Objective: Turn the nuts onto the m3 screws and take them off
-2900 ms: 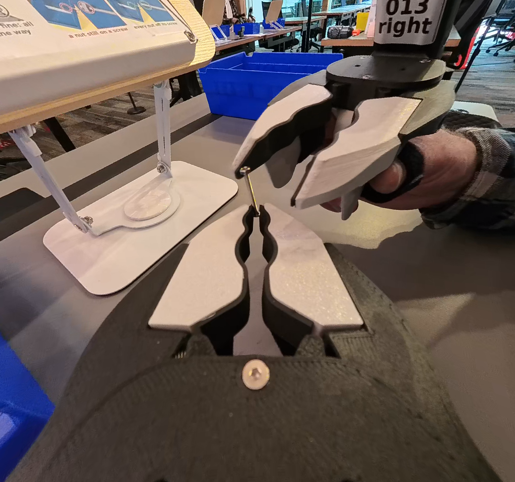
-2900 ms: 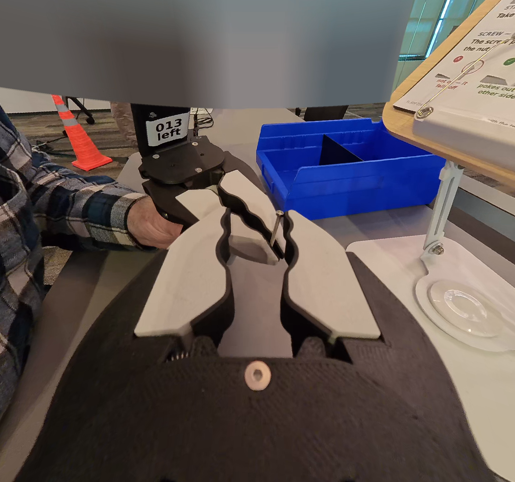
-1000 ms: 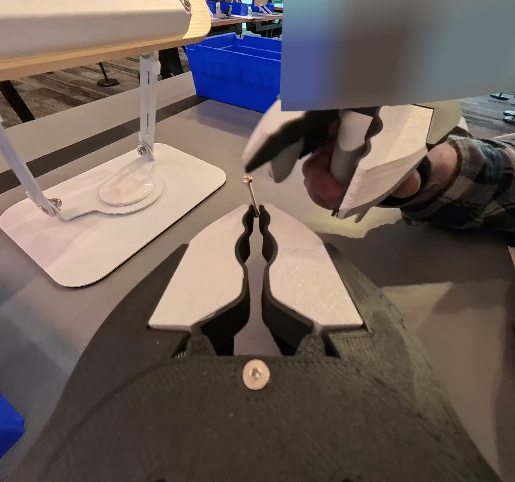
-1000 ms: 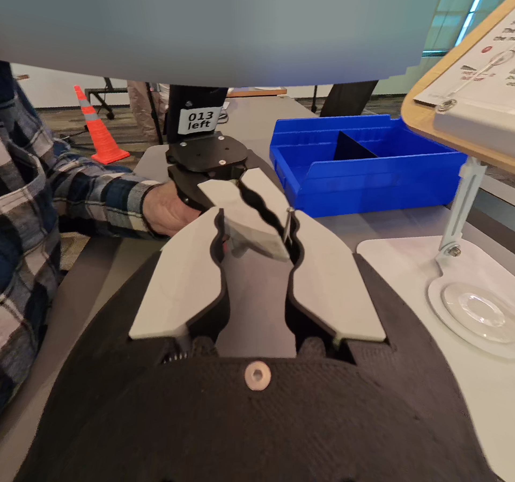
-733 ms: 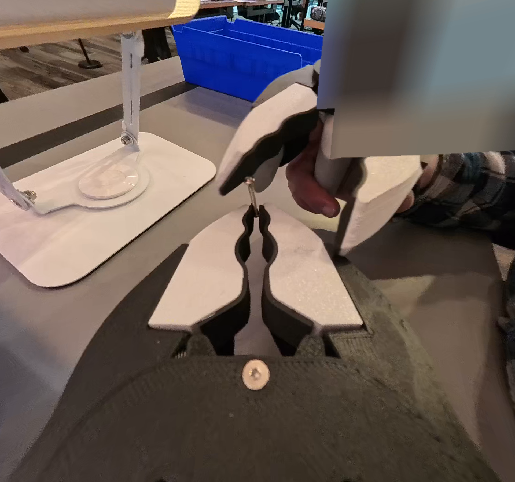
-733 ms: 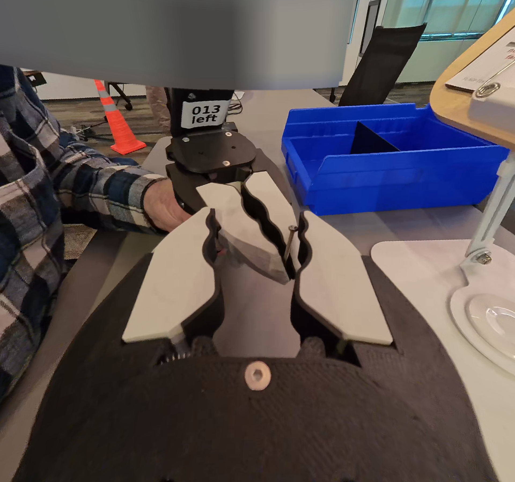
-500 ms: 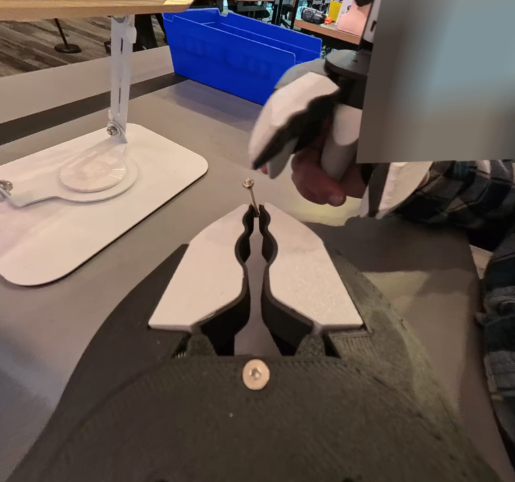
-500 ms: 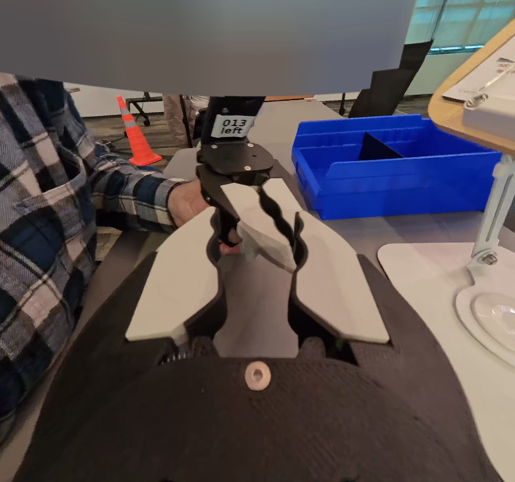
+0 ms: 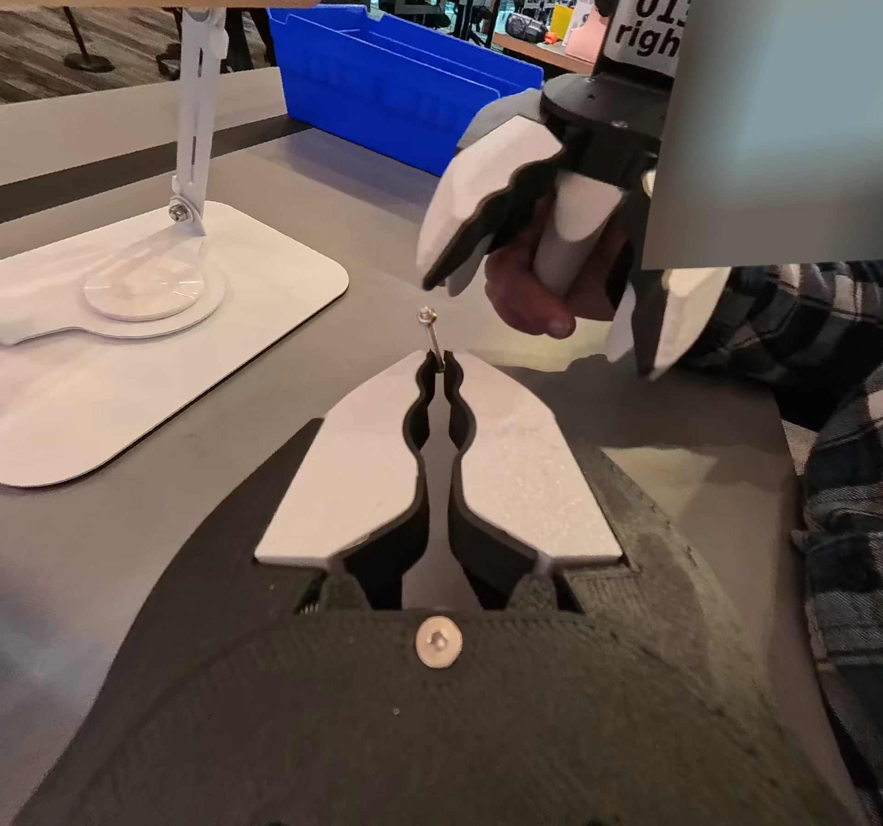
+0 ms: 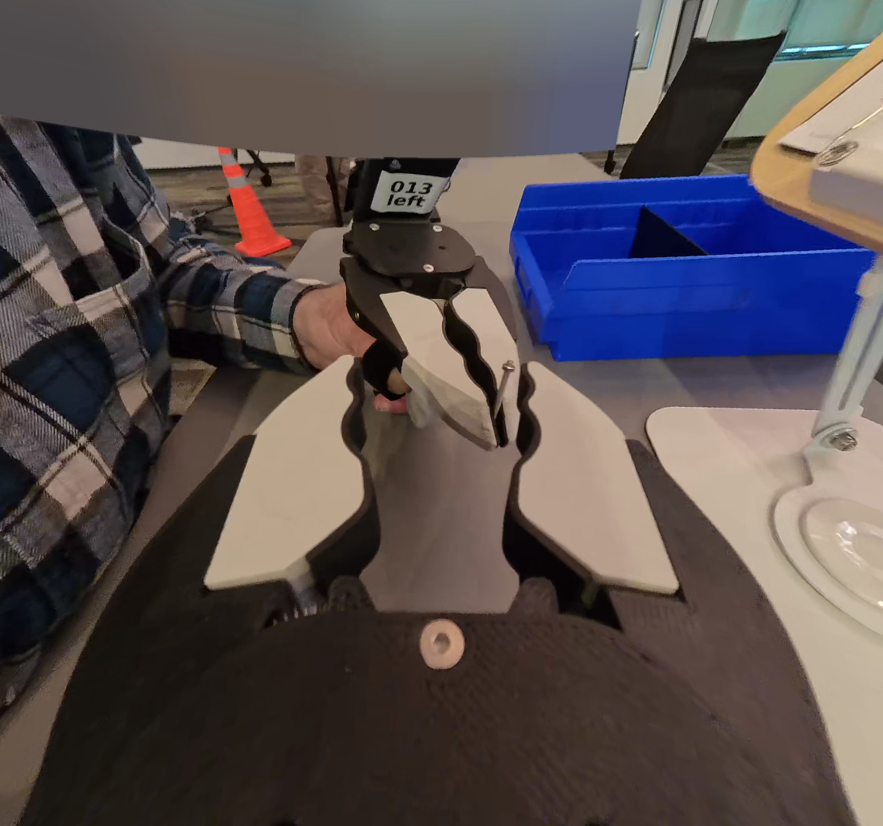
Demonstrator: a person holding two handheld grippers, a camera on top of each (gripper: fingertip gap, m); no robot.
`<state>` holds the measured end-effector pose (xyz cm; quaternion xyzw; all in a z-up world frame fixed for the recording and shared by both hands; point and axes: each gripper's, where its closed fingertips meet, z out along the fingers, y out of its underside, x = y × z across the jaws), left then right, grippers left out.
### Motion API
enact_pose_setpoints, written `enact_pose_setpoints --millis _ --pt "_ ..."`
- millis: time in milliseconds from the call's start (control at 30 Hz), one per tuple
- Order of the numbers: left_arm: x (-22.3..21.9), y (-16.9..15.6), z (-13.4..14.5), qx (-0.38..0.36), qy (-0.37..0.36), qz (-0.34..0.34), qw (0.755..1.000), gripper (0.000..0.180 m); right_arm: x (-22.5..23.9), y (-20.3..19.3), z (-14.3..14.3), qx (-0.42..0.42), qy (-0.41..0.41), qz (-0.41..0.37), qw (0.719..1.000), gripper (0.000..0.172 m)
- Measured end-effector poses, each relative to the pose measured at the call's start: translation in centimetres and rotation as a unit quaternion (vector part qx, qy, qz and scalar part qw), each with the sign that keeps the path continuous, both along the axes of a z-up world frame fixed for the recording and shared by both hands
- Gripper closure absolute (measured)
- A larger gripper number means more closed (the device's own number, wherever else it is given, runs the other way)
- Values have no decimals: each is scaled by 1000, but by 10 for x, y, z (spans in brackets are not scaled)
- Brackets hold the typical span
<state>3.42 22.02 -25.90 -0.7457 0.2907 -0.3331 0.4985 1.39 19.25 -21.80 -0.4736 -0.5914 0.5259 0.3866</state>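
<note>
- A thin silver screw [image 9: 431,335] is clamped by its tip in the shut left claw [image 9: 438,363], head uppermost, slightly tilted.
- It is held above the grey surface [image 9: 334,191].

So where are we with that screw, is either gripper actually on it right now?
The left gripper is shut on the screw, pinching its lower end; the head with a nut-like piece sticks up free. The right gripper is open above and beside it, touching nothing. The blue bin sits behind. No loose part shows on the table.
</note>
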Motion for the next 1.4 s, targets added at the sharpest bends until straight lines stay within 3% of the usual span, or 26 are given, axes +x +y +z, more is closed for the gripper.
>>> enact_pose_setpoints --millis 133,267,333,400,567,700,767,833,1000,1200,1233,1400 --pt "2 -1 -1 -3 2 -2 1000 177 -12 -10 -10 11 -29 23 999 93" --pt "-2 1 -1 -7 -4 4 1000 177 -4 -12 -7 24 -25 30 999 100" --pt "-2 1 -2 -6 1 4 1000 177 2 -10 -1 12 -13 33 999 124" --pt "1 1 -3 -9 -4 -1 1000 177 -3 2 -1 -5 -14 10 1000 99" --pt "0 2 -2 -6 -1 3 1000 177 -16 -11 -16 -2 -44 46 998 89" --pt "-5 4 -2 -12 -14 8 1000 177 -8 -14 -13 1 -35 53 998 94" --pt "-7 4 -3 -12 -11 8 1000 177 0 -11 -7 -11 -19 53 998 109" --pt "-5 3 -4 -14 -13 4 1000 177 -2 -2 -7 -19 -19 28 999 95" --pt "-1 2 -6 -16 -8 -3 1000 177 -15 -10 -16 -10 -37 46 998 84" --pt "-8 5 -7 -24 -14 9 1000 177 -3 -15 -12 -3 -30 61 998 91" --pt "-8 5 -8 -25 -13 9 1000 177 1 -12 -10 -9 -25 60 998 106" --pt "-3 3 -9 -28 -17 -1 999 177 -9 -5 -14 -18 -30 39 999 85"
